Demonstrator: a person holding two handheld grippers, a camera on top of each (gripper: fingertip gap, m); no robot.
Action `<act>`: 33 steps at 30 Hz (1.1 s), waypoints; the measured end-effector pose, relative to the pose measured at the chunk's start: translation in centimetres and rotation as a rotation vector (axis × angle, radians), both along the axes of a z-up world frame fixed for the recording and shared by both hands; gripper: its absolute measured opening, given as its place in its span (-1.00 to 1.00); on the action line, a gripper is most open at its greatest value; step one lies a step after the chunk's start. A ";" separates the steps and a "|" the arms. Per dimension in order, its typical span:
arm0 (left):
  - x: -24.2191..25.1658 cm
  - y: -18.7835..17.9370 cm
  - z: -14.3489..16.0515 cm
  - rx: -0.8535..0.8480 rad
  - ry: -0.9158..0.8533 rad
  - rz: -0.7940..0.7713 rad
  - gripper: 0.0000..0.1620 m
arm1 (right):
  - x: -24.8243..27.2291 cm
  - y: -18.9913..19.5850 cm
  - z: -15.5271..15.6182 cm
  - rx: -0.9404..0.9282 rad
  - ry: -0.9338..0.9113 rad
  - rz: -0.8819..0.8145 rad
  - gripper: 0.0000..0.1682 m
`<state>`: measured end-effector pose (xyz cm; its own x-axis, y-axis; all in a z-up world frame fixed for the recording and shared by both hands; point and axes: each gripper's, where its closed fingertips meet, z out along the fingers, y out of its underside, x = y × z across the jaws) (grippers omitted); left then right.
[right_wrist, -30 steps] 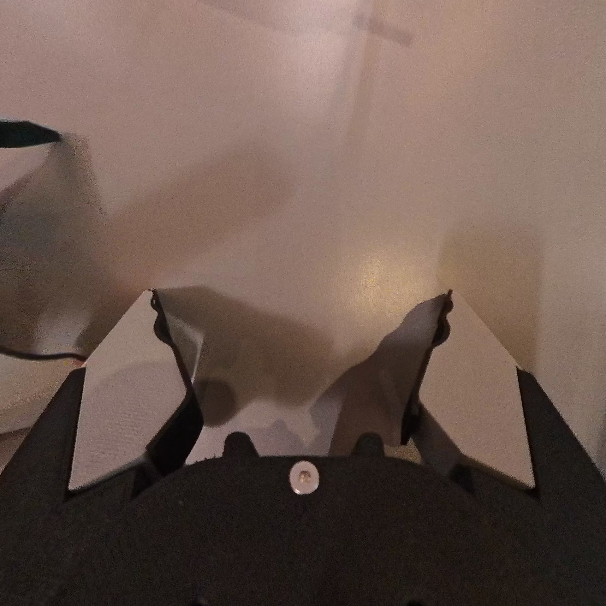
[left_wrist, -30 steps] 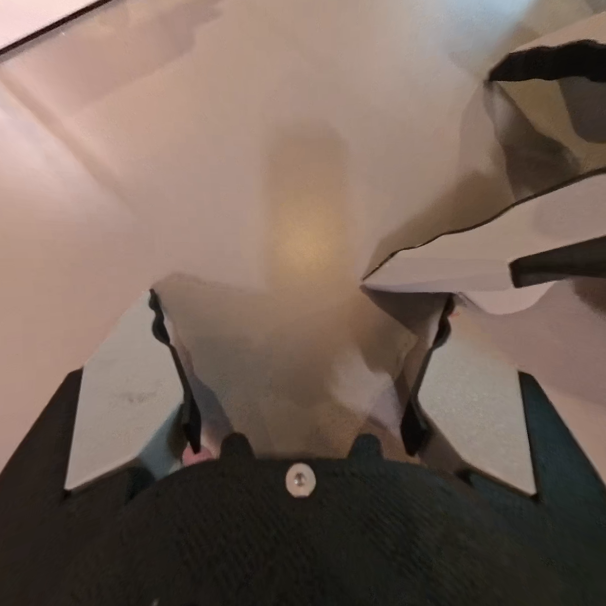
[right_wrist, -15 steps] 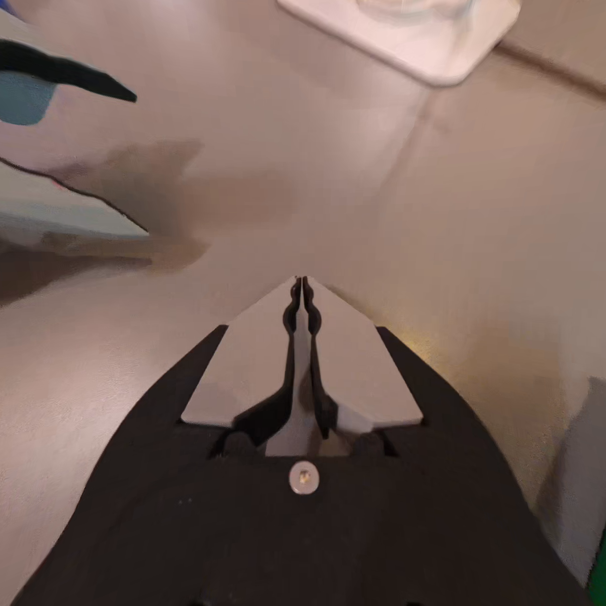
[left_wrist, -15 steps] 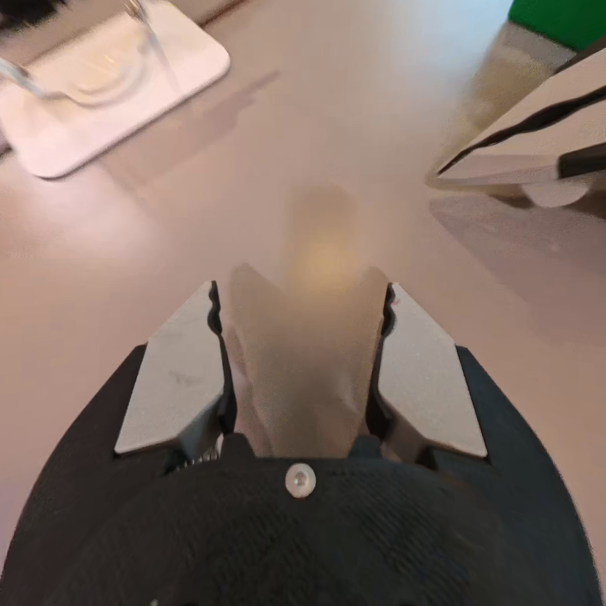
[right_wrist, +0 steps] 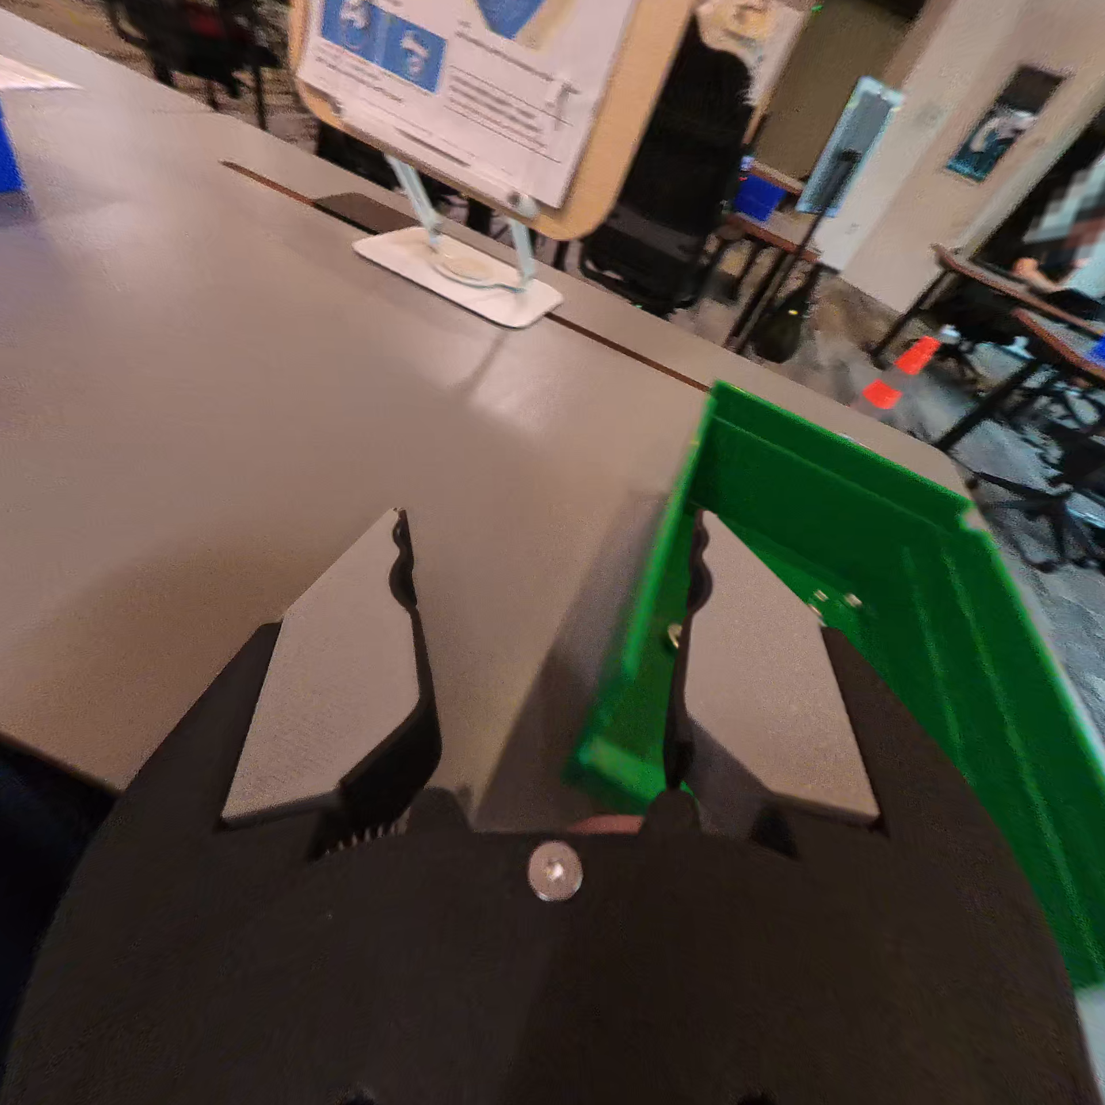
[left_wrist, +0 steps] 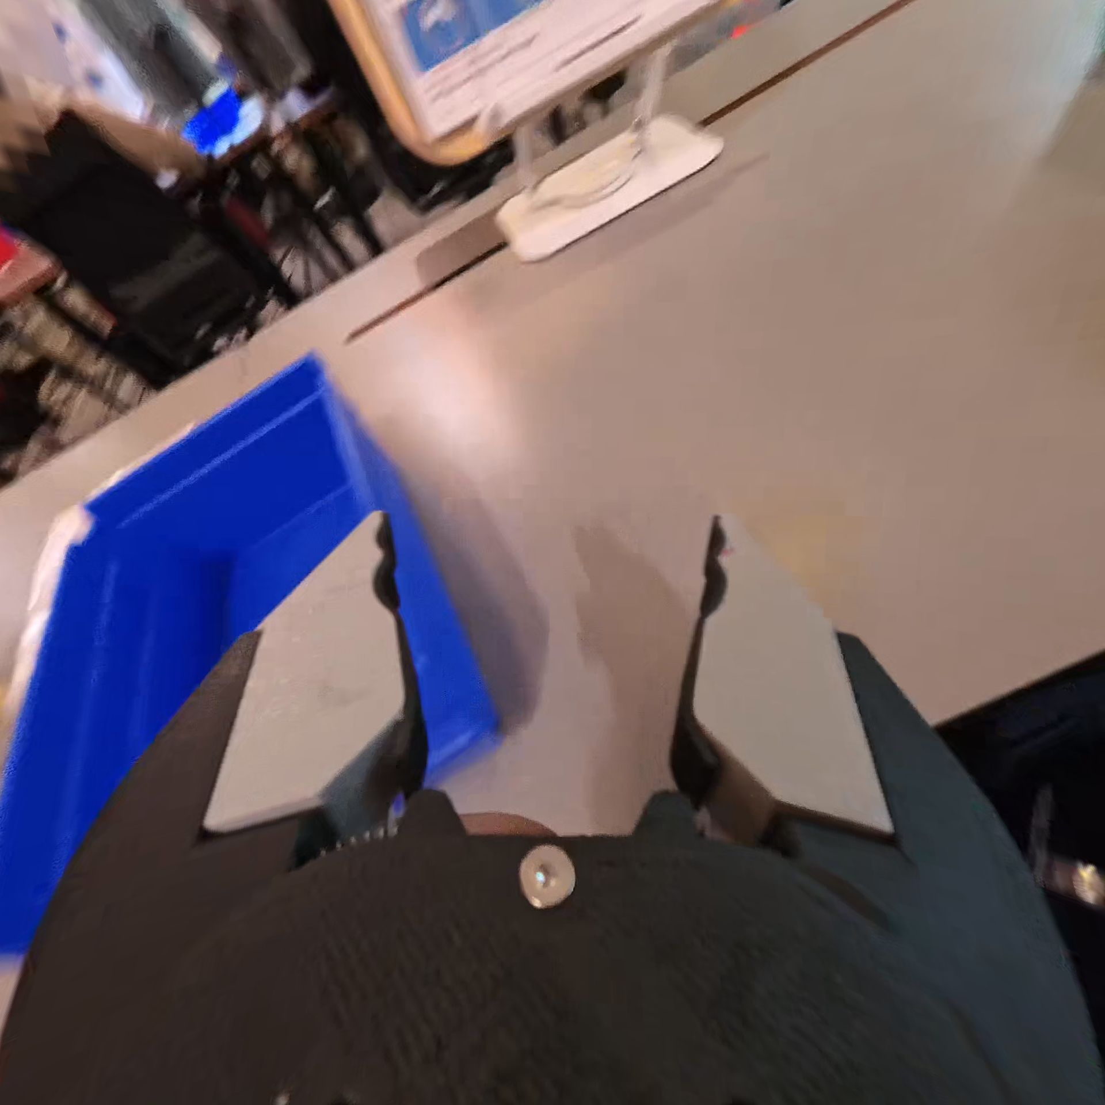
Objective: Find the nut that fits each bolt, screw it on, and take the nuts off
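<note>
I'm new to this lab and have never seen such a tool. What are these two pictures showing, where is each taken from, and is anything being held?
There is no robot: a person holds a two-finger gripper in each hand, with a camera on each that looks forward along its fingers.

The left wrist view shows the left gripper, open and empty, above a grey table. A blue bin sits partly behind its left finger; the blur hides what is inside.

The right wrist view shows the right gripper, also open and empty. A green bin lies behind its right finger, with a few small metal parts inside, too small to tell nuts from bolts.

Farther back on the table stands a sign on a white base.
</note>
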<state>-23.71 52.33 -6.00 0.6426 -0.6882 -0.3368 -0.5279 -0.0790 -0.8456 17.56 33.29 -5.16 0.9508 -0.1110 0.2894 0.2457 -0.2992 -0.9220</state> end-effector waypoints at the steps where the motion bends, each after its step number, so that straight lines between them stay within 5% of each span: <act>1: -2.6 0.3 -0.4 -0.036 0.011 0.071 0.31 | 1.0 -1.6 -0.7 -0.031 0.008 -0.024 0.02; 7: -8.6 3.1 -8.0 -0.282 -0.089 0.260 0.04 | 5.8 -4.3 -7.6 -0.165 0.076 -0.179 0.06; 10: -6.5 6.2 -7.8 -0.258 -0.121 0.204 -0.82 | 5.6 -1.3 -8.4 -0.205 0.082 -0.070 -0.56; 11: -6.6 7.7 -7.6 -0.240 -0.081 0.237 -0.85 | 5.8 -0.1 -8.2 -0.212 0.047 -0.029 -0.82; 13: -7.8 11.2 -6.6 -0.137 0.054 0.319 -0.95 | 8.6 2.2 -8.2 -0.266 -0.012 -0.078 -0.85; 16: -8.7 12.1 -6.0 -0.184 0.043 0.327 -0.98 | 12.7 2.7 -8.9 -0.319 -0.018 -0.204 -0.94; 21: -8.9 6.7 -6.3 -0.186 -0.020 0.271 -0.98 | 11.1 -1.7 -8.7 -0.215 0.148 -0.151 -0.99; 27: -6.0 9.9 -7.3 -0.179 -0.004 0.274 -0.96 | 11.4 1.8 -8.8 -0.234 0.081 -0.170 -0.98; 29: -4.9 9.7 -8.4 -0.195 -0.011 0.260 -0.92 | 10.7 1.9 -8.7 -0.228 0.070 -0.156 -0.83; 33: -4.4 6.7 -8.4 -0.144 -0.071 0.187 -0.34 | 8.8 -0.7 -8.0 -0.149 0.049 -0.087 -0.59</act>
